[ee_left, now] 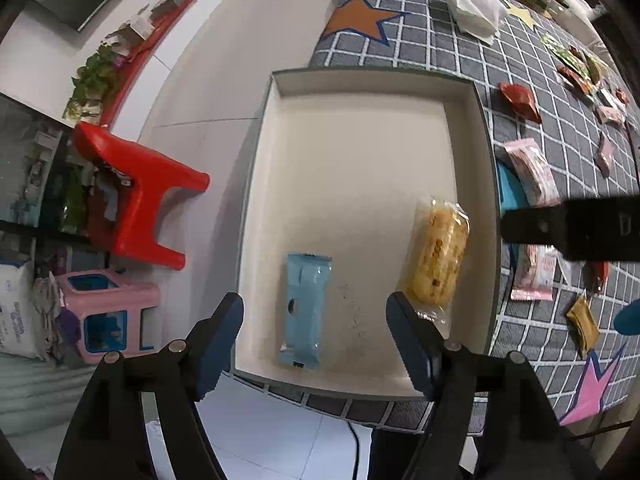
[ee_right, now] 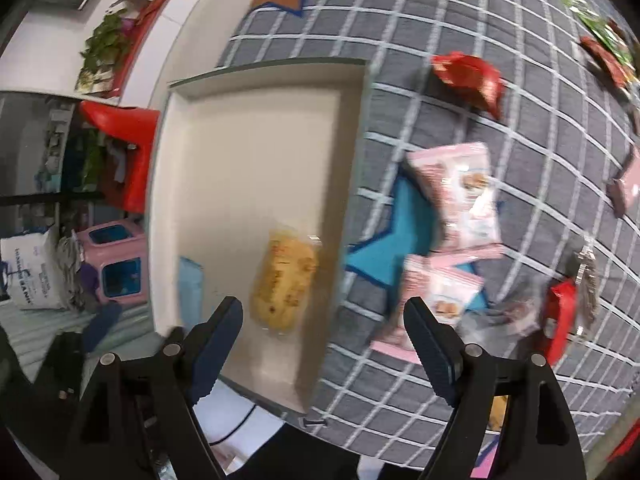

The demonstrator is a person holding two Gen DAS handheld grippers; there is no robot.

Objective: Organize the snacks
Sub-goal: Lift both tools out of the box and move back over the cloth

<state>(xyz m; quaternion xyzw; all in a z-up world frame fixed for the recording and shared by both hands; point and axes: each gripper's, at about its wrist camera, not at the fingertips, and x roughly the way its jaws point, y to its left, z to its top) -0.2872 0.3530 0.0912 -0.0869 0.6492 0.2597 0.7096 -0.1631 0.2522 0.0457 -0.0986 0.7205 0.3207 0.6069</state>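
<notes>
Two snacks are lying in the box (ee_left: 476,128): one blue packet (ee_left: 304,308), one yellow cake (ee_left: 438,256). Two pink packets (ee_right: 460,196) are lying beside it.

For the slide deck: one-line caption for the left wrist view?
Open left hand-held gripper hovers over white tray holding blue packet and yellow cake.

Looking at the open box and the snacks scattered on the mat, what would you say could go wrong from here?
1. The two pink packets overlap, so the open right gripper might catch both at once, or pinch one by its edge and drop it.
2. The yellow cake lies against the box's right wall; a snack lowered there could land on it or catch the wall.
3. The right wrist view is blurred, so aim may be off.
</notes>
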